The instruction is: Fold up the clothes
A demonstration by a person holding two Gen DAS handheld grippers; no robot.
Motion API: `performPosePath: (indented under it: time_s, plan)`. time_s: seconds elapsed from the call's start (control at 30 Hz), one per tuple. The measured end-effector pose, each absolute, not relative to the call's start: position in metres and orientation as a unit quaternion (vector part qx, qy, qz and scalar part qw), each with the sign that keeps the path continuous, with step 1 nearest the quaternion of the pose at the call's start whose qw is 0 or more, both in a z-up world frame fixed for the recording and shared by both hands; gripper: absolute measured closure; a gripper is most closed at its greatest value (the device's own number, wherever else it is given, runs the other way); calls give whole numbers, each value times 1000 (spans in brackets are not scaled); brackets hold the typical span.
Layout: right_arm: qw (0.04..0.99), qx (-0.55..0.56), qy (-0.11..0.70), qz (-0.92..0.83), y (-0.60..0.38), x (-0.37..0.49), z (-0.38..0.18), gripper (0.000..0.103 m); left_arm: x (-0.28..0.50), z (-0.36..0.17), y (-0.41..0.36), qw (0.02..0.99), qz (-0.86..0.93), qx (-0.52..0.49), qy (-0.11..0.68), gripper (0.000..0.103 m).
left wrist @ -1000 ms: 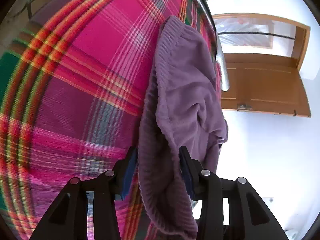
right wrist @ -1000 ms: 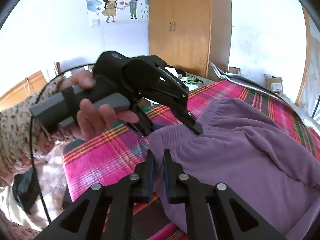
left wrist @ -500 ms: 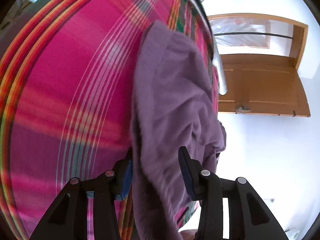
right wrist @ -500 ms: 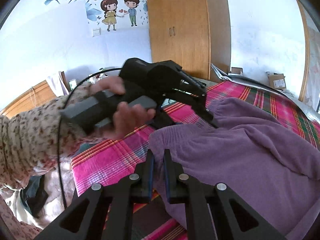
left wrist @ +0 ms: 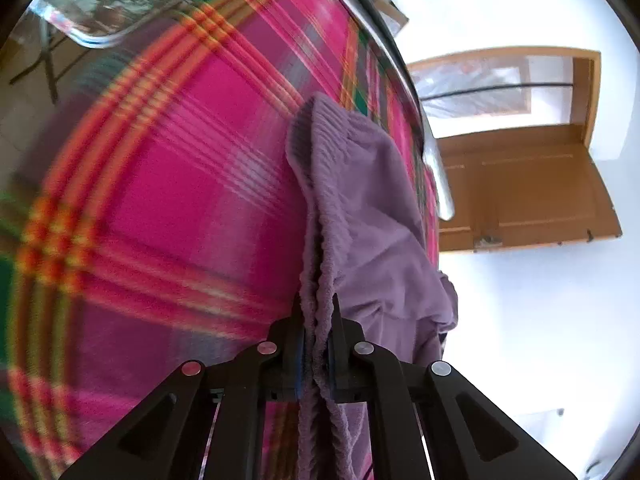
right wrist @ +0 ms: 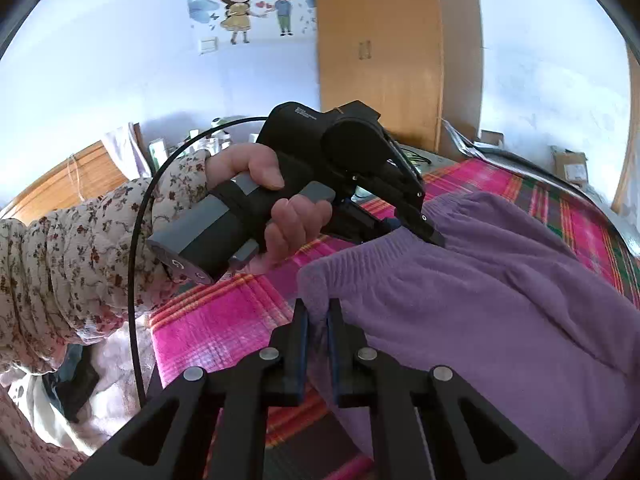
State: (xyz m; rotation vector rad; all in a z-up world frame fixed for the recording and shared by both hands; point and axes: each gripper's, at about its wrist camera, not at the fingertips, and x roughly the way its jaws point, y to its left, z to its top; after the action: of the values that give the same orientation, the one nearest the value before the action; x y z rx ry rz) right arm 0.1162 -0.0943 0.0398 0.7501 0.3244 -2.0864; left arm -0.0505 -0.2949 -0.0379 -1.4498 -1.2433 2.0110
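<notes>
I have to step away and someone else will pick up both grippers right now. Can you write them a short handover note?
Left gripper: its jaws have just been closing and now pinch the ribbed waistband of the purple garment.
Right gripper: shut on the waistband corner nearest it.
In the right wrist view the left gripper bites the same band further along, held by a hand in a floral sleeve.
The garment lies rumpled on the pink plaid cloth.
Done: both waistband grips taken.
Left: no fold shows yet; probably lift, spread flat, then fold.
</notes>
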Motion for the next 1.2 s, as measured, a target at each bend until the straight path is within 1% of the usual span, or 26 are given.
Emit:
performPosePath:
  time_s: [0.23, 0.5, 0.63, 0.8, 0.87, 0.97, 1.1, 1.2]
  plan:
    - [469, 307, 146, -815, -124, 124, 36, 94, -36, -42, -318, 165, 721, -507, -443, 95]
    - [496, 316, 138, -797, -146, 123, 36, 95, -29, -43, -344, 141, 729, -504, -441, 95]
    - [494, 335, 137, -791, -149, 118, 29, 93, -31, -51, -341, 147, 721, -502, -455, 95]
    - [483, 343, 127, -795, -140, 118, 35, 91, -25, -44, -338, 148, 727, -504, -443, 94]
    - [476, 338, 119, -803, -132, 120, 41, 87, -20, -37, -337, 150, 734, -496, -440, 86]
    - [471, 340, 87, -809, -114, 119, 53, 86, -8, -24, -340, 145, 748, -483, -432, 85]
    - [452, 336, 30, -826, -69, 119, 75, 83, 15, -2, -342, 112, 774, -462, -417, 86]
    - [421, 316, 12, -850, -31, 123, 91, 82, 34, 16, -330, 117, 795, -445, -394, 79]
